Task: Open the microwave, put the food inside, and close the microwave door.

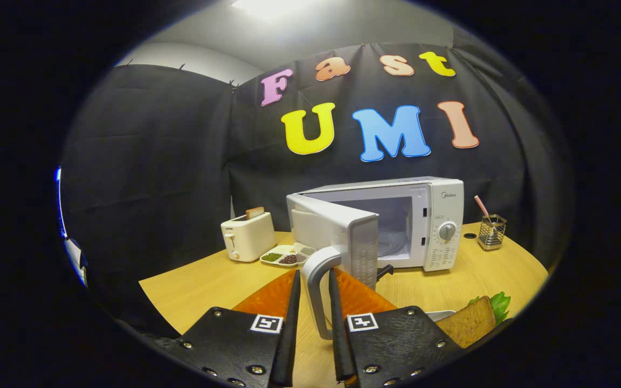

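A white microwave (pixel 442 226) stands on the wooden table (pixel 208 285) with its door (pixel 337 229) swung wide open toward me. Inside the cavity lies the glass turntable (pixel 394 243), with nothing on it. The door's grey handle (pixel 318 307) runs down between my fingers, and my gripper (pixel 314 274) is shut on it, one finger on each side. A sandwich (pixel 475 322) of brown bread and green lettuce lies on a plate just to the right of my fingers, near the table's front edge.
A cream toaster (pixel 247 237) with a slice of bread in it stands left of the microwave. A white divided dish (pixel 287 255) of beans lies beside it. A wire holder (pixel 491 231) with a striped straw stands right of the microwave.
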Motion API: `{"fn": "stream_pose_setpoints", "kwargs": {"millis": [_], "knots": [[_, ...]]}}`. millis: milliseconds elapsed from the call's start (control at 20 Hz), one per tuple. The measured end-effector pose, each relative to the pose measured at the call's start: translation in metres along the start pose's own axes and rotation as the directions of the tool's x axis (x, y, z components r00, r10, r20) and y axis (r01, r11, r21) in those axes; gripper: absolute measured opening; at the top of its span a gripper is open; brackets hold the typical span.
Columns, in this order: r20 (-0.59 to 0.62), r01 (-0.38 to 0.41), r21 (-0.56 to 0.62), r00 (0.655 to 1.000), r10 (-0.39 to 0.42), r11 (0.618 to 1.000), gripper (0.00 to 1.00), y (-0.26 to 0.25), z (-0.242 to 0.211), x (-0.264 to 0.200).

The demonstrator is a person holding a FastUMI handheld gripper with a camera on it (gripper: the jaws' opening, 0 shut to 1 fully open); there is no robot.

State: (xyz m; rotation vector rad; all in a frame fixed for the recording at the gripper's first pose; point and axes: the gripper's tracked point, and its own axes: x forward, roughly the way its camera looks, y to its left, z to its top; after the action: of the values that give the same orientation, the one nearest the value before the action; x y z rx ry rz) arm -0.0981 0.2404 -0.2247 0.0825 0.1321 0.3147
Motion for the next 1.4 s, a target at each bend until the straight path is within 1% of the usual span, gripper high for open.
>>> {"fn": "stream_pose_setpoints", "kwargs": {"millis": [300,600,750,900,1250,1400], "knots": [[-0.015,-0.072,0.01,0.997,0.072,0.997,0.29,0.051,-0.011,0.002],[-0.028,-0.091,0.001,0.995,0.091,0.996,0.29,0.086,-0.017,0.003],[-0.031,-0.102,0.016,0.994,0.102,0.995,0.29,0.103,-0.02,0.004],[-0.034,-0.125,0.016,0.991,0.126,0.992,0.29,0.123,-0.02,0.006],[-0.034,-0.26,0.029,0.965,0.261,0.965,0.29,0.191,-0.025,0.026],[-0.009,-0.311,0.023,0.95,0.312,0.95,0.29,0.215,-0.02,0.037]]}}
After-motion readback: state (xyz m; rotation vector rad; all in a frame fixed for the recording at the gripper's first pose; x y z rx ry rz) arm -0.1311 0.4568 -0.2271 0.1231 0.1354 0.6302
